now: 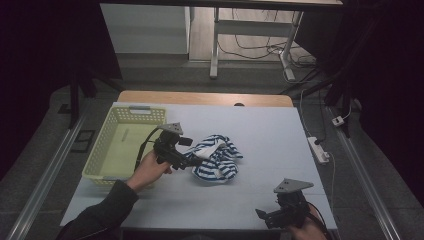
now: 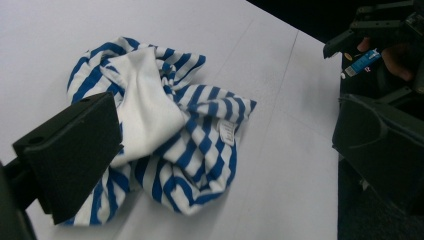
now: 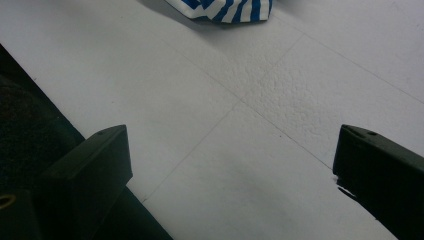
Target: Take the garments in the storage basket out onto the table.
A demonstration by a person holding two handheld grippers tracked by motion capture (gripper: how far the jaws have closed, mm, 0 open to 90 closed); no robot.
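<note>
A crumpled blue-and-white striped cloth (image 1: 218,158) lies on the pale table (image 1: 270,135) near its middle. My left gripper (image 1: 194,161) is at the cloth's left edge, held by a hand in a dark sleeve. In the left gripper view the jaws stand wide apart, open (image 2: 225,150), with the cloth (image 2: 150,100) lying between and ahead of them. One jaw overlaps its edge. My right gripper (image 1: 263,216) hovers over the front right of the table, open (image 3: 232,165) above bare tabletop. The cloth's hem (image 3: 225,10) is far ahead of it.
A pale yellow plastic basket (image 1: 107,150) stands at the table's left side, close behind the left hand. A white power strip (image 1: 318,149) lies on the floor past the table's right edge. The other gripper (image 2: 380,30) is at the left gripper view's upper right.
</note>
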